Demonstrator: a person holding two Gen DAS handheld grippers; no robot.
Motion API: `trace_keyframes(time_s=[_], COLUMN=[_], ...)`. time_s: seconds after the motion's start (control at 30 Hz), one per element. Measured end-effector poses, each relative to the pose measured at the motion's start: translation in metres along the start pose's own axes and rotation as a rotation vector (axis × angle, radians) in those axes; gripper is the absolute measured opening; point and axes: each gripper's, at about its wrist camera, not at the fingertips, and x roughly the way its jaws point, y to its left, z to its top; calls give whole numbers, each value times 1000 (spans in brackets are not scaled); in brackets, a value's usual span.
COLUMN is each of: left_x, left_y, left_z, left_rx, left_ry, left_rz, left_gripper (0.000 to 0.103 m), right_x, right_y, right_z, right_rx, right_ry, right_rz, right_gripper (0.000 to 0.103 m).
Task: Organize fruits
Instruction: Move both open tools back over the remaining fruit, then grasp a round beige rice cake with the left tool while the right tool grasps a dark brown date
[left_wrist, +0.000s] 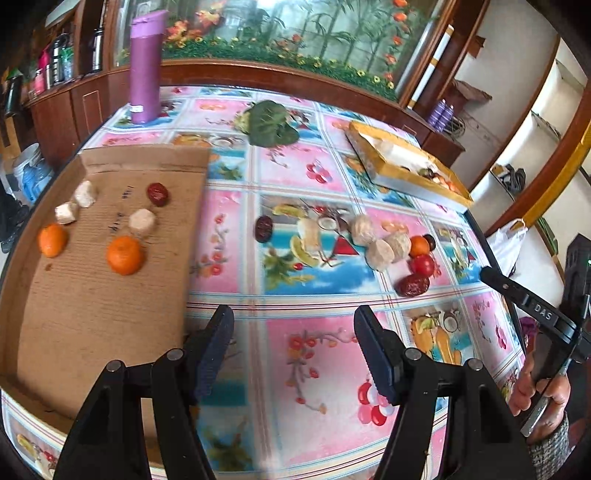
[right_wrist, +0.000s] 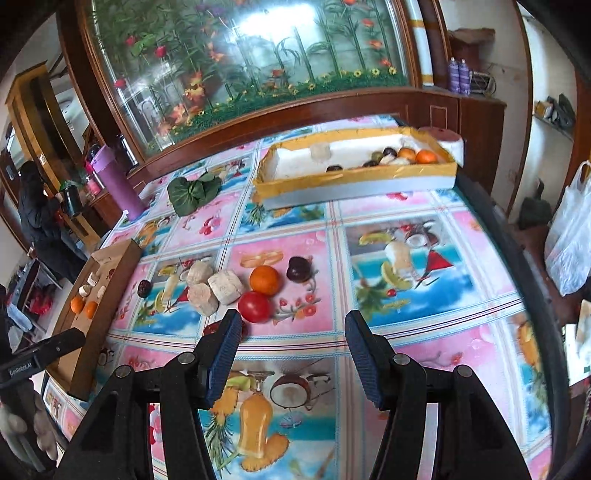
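Loose fruit still clustered mid-table: a tomato (right_wrist: 254, 307), an orange (right_wrist: 263, 280), a dark plum (right_wrist: 298, 269), three pale round cakes (right_wrist: 213, 286) touching one another, a dark date (right_wrist: 144, 288) off to their left. Judged about half sorted. Already placed on the cardboard tray (left_wrist: 92, 314) at the left: two oranges (left_wrist: 125, 255), pale pieces and a red date (left_wrist: 158, 194). Already placed in the yellow-rimmed box (right_wrist: 354, 184) at the far side: an orange, dark fruits and pale ones, bunched at its right end. Left to do: clearing the middle cluster into one container or the other. A green leafy bundle (right_wrist: 192, 194) and a purple flask (left_wrist: 145, 66) lying beyond, likely no part of the sort.

Left gripper (left_wrist: 293, 354) empty, jaws apart, hovering over bare cloth just beside the tray's edge. Right gripper (right_wrist: 293, 354) likewise empty, jaws apart, poised just short of the tomato.

Left wrist view: shows the tray's contents plainly, plus another red date (left_wrist: 412, 285) at the near edge of the cluster, largely hidden behind a finger in the other. Right wrist view: looks down into the box, seen only edge-on from the left, and catches a person in dark clothing standing far left.
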Motion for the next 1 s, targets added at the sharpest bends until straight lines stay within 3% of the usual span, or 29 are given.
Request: trace_keyframes(time_s=[0.23,0.53,0.6,0.77,0.97,1.0], left_x=[35,87,100,130,141,141], left_y=[-24,-51,-56,-66,-69,-70], left_z=[14,65,71,78,78,77], left_rx=[7,-17,-8,51,62,71], left_ry=[46,76,95,147,144,132], left_rz=[-29,-120,-126,-89,-101,-99], left_gripper=[66,66,63,42,39,38], right_x=[38,71,79,91,98,99], right_y=[-6,-24,-26,-25,-15,-15], right_z=[9,33,34,34,34,34], right_rx=[54,121,122,92,33,30], right_ry=[19,15,23,40,37,36], right_rz=[29,36,35,31,-1,-1], right_gripper=[62,59,56,50,41,35])
